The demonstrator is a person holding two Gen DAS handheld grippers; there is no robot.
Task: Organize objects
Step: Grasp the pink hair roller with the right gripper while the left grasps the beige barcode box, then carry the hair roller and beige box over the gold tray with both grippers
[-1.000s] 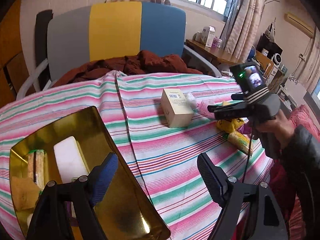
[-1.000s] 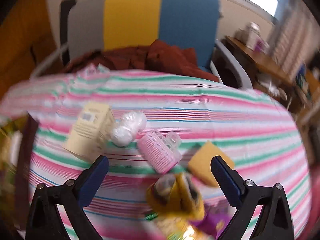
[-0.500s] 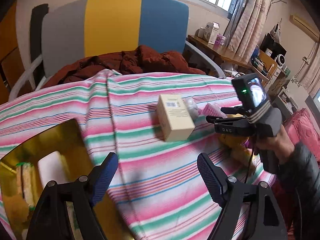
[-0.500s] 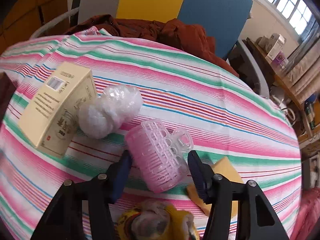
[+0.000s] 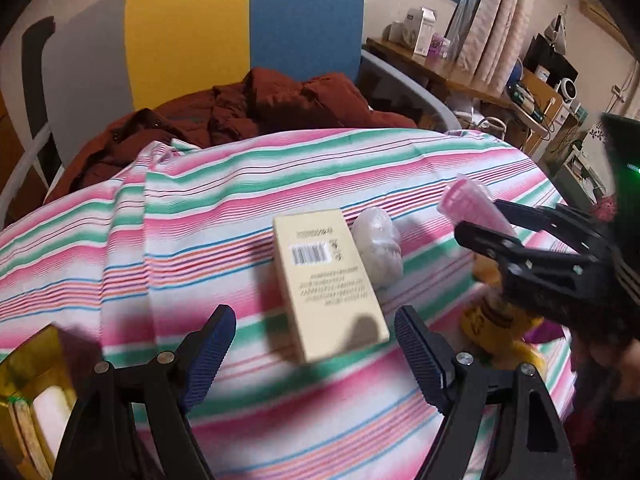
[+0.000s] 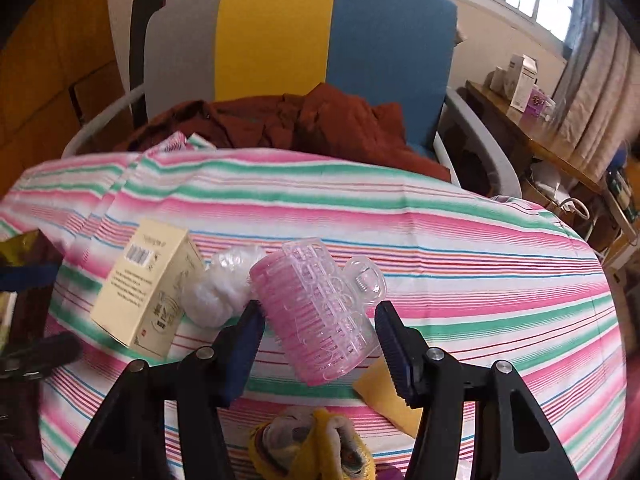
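The right gripper [image 6: 320, 332] holds the pink hair roller [image 6: 320, 316] between its narrow jaws. The left gripper [image 5: 316, 344] stands wide, with the near end of the cream box [image 5: 328, 280] between its fingers, untouched.

Both wrist views look steeply down, close over the striped tablecloth [image 5: 280, 184] — sharing the cream box [image 5: 328, 280] [image 6: 148, 284] and the chair [image 6: 332, 48] behind.

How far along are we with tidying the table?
Done: a white block lies in the gold tray. In hand: the right gripper grips the pink hair roller. Left: the cream box, white wad, yellow sponge; the left gripper hovers open.
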